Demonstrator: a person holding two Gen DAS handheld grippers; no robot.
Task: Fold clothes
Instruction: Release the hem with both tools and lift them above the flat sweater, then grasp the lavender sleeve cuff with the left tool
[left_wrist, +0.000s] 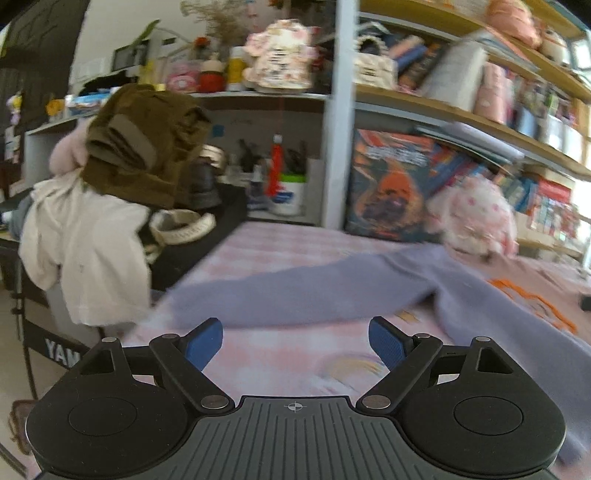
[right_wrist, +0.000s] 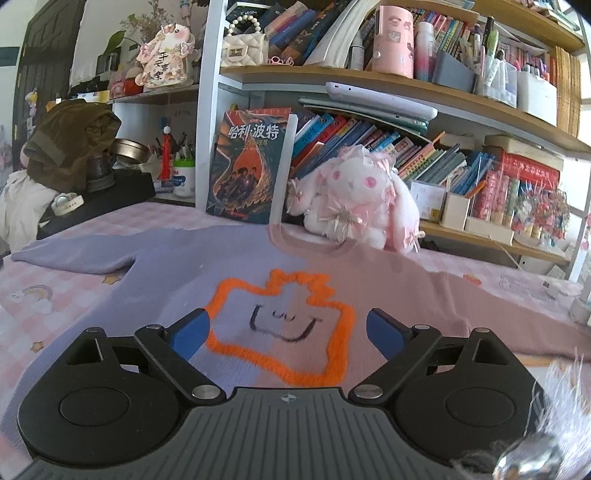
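Note:
A sweater (right_wrist: 177, 266), lilac on its left half and dusty pink on its right, lies spread flat on a pink checked bedsheet (right_wrist: 40, 295). An orange outline with a drawn smile (right_wrist: 284, 314) marks its chest. Its lilac sleeve (left_wrist: 295, 295) stretches out toward the left edge of the bed. My left gripper (left_wrist: 295, 339) hovers open above the sheet just short of that sleeve, nothing between its blue pads. My right gripper (right_wrist: 286, 332) is open above the chest design, and its jaws hold nothing.
A pink and white plush rabbit (right_wrist: 354, 195) sits behind the sweater's collar, next to an upright book (right_wrist: 247, 166). Crowded bookshelves (right_wrist: 424, 110) fill the back. At the left a chair (left_wrist: 48, 343) carries white and brown clothes (left_wrist: 140, 144).

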